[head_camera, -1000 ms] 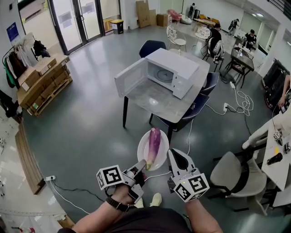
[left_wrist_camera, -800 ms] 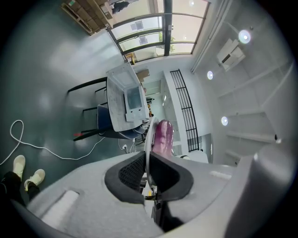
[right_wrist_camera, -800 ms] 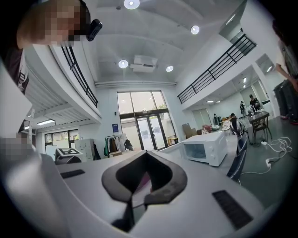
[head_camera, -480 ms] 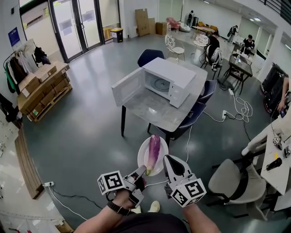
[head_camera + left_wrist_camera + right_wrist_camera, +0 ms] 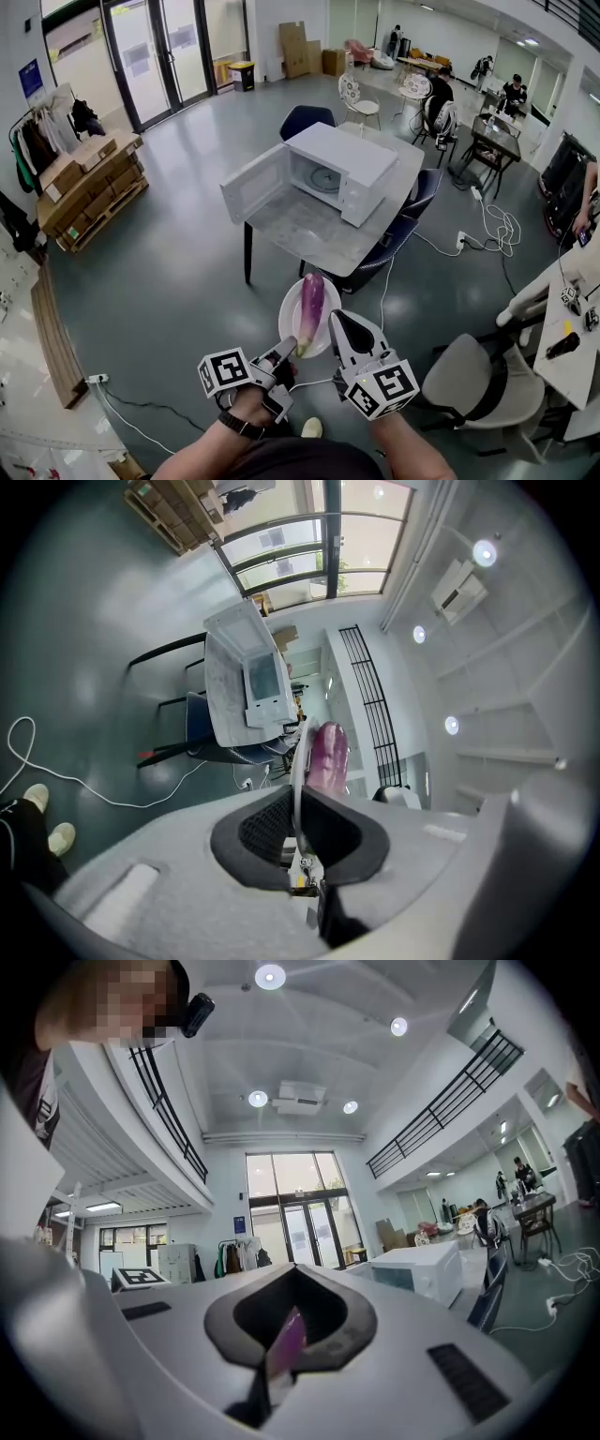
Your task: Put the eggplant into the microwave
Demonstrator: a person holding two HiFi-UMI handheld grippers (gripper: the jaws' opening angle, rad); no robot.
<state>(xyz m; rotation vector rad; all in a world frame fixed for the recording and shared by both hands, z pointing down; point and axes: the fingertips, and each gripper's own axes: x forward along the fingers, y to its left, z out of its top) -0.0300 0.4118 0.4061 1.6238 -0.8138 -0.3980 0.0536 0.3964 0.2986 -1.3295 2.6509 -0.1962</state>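
Nearest the person, the head view shows the left gripper (image 5: 287, 347) at the near rim of a white plate (image 5: 287, 317). The right gripper (image 5: 335, 321) meets the rim just to its right. The left gripper view settles that grip: its jaws are pinched on the plate's thin edge, seen end-on. In the right gripper view the jaws are drawn together on a thin, pale purple sliver. This is probably the same plate's rim, though the tint makes that hard to be sure of.

The eggplant (image 5: 310, 302) lies lengthwise on the plate, held above the grey floor (image 5: 169, 253) and short of the table (image 5: 300, 230). Farther off, the white microwave (image 5: 342, 164) stands on that table with its door (image 5: 255, 183) swung wide open. Only the head view looks into its cavity; the right gripper view shows just its outer shell.
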